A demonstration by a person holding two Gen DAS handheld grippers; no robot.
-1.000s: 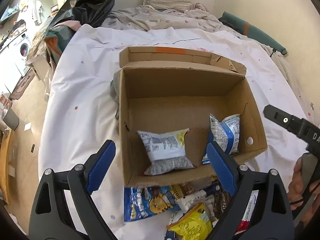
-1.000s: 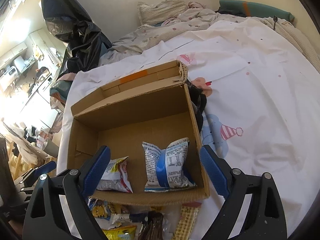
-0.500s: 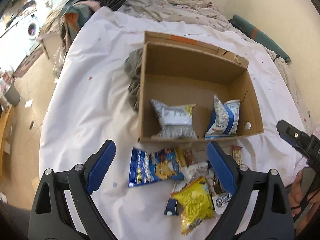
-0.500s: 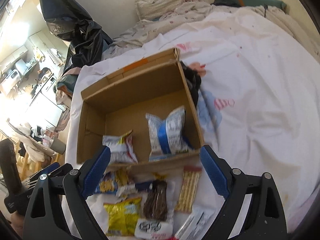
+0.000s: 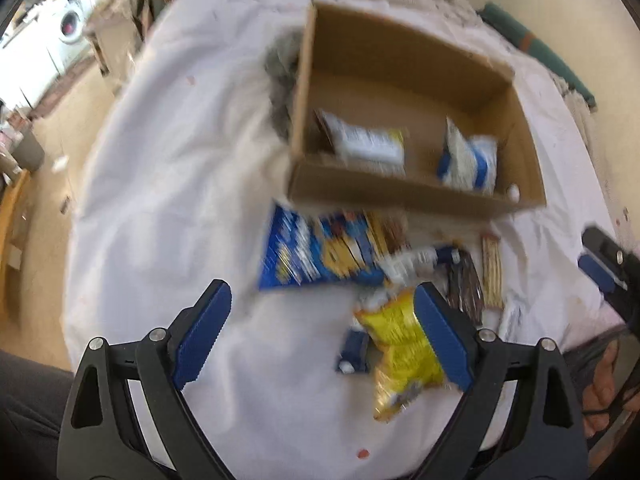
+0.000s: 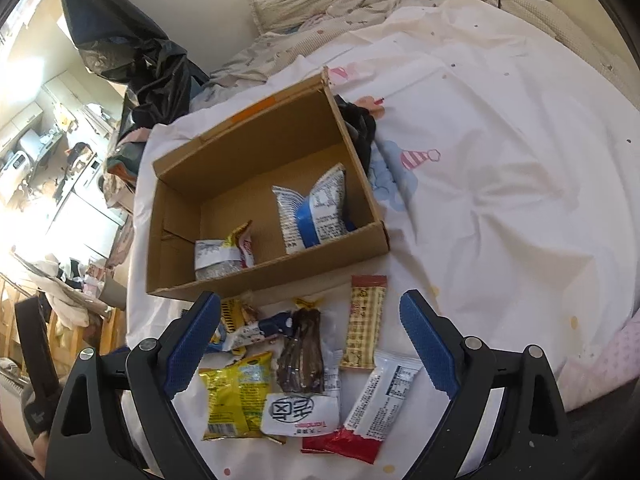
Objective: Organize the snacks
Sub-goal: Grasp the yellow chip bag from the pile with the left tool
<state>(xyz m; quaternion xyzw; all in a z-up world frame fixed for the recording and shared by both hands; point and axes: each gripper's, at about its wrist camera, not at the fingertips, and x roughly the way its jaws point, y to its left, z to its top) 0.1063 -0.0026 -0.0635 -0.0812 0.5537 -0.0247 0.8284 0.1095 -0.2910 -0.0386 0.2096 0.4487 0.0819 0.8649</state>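
Note:
An open cardboard box stands on a white bedsheet and holds two snack bags, a blue-and-white one and a white-and-yellow one. Loose snacks lie in front of it: a yellow bag, a big blue bag, a dark brown pack, a checked bar and a white-red sachet. My left gripper is open above the sheet, beside the yellow bag. My right gripper is open over the pile. Nothing is held.
The bed ends at the left, where a floor and a washing machine show. A black plastic bag and pillows lie beyond the box. A dark cloth lies against the box's right wall. The sheet spreads to the right.
Both grippers have pulled back from the box and tilted down, so the pile of loose snacks in front of it has come into view. Both stay open and empty.

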